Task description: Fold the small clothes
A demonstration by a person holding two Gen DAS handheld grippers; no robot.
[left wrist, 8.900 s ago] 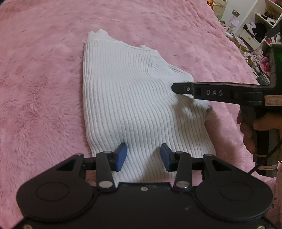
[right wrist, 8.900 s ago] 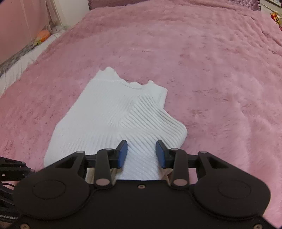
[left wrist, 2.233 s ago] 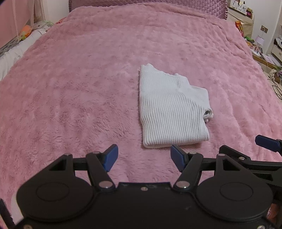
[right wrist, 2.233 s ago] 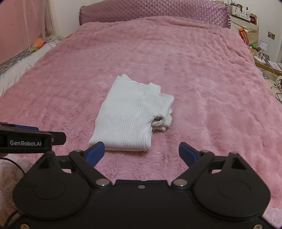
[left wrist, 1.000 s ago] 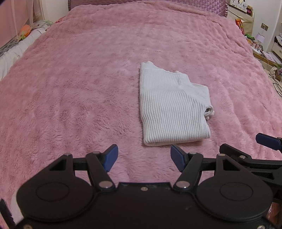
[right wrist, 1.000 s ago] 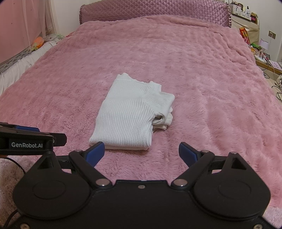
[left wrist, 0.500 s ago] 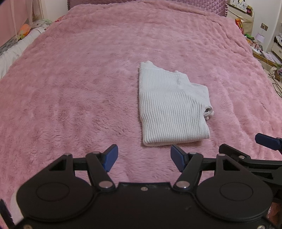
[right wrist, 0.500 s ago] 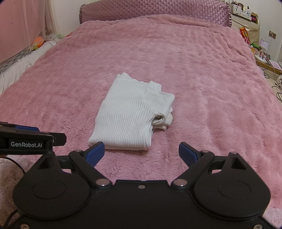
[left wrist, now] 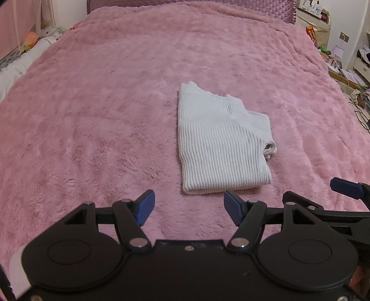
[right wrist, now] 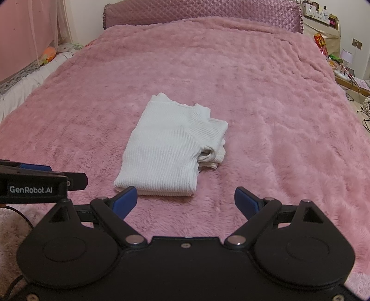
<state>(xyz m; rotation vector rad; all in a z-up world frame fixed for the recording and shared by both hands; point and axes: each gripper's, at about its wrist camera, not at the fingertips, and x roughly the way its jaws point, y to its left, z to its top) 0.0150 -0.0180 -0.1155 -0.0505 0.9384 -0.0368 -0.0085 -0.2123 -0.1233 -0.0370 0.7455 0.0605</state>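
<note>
Pink plush bedspread [right wrist: 266, 97] covers the whole bed in front of us, running back to a quilted mauve headboard [right wrist: 203, 11], with a strip of pale bedding [right wrist: 27, 76] along the left edge and cluttered shelves and cables [left wrist: 346, 67] off the right side. On the bedspread, roughly mid-bed, lies the white ribbed sweater [left wrist: 217, 143], folded into a compact rectangle. Its long axis runs away from us toward the headboard, the near short edge is a neat rolled fold, and on its right side a tucked sleeve end and some loose layers poke out. We hold both tools back from it, above the bedspread and apart from the cloth. Our left gripper [left wrist: 188, 207] has its jaws spread wide with nothing between them, and the sweater sits ahead and slightly right of that gap. Our right gripper [right wrist: 186, 200] also has its jaws wide and empty, with the sweater ahead and a little left, its near edge just beyond the left blue pad. Each tool shows at the edge of the other's view, so they sit side by side, the sweater between their lines of sight. We judge the fold essentially done. If any tidying is wanted, the untidy right side is closer to our right gripper. Nothing lies between either tool and the garment, though the deep pile could catch a low fingertip.
</note>
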